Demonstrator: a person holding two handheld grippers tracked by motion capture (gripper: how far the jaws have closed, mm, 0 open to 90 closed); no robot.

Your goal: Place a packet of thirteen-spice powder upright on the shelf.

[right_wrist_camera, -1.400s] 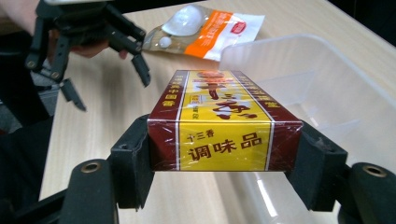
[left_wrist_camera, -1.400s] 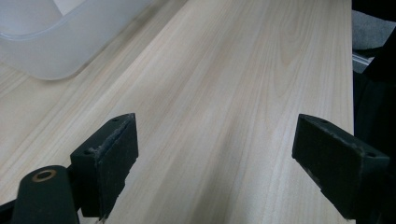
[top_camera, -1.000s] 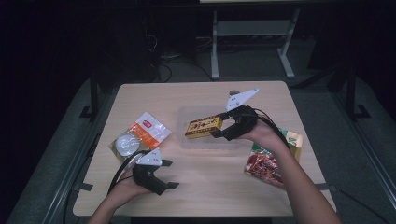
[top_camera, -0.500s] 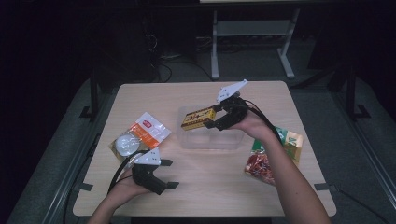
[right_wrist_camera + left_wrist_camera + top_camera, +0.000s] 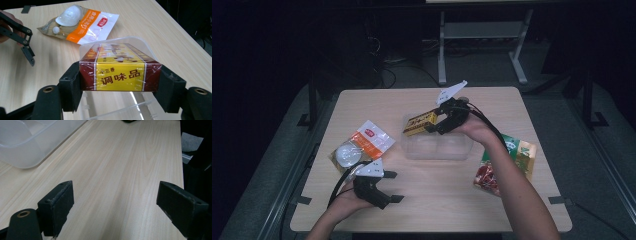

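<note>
Gripping the seasoning box (image 5: 120, 72) by its ends, right claw (image 5: 120, 87) clamped, long axis level across jaws, left claw (image 5: 122, 205) apart

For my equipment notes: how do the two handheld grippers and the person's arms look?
Both the left gripper and the right gripper are black, each with two blocky jaws faced with worn dark pads. Brass-coloured rings sit in round black knuckles at the jaw bases. A pale three-cornered plate tops each gripper, and a black cable trails from each. The forearms are bare; no sleeves are in view.
</note>
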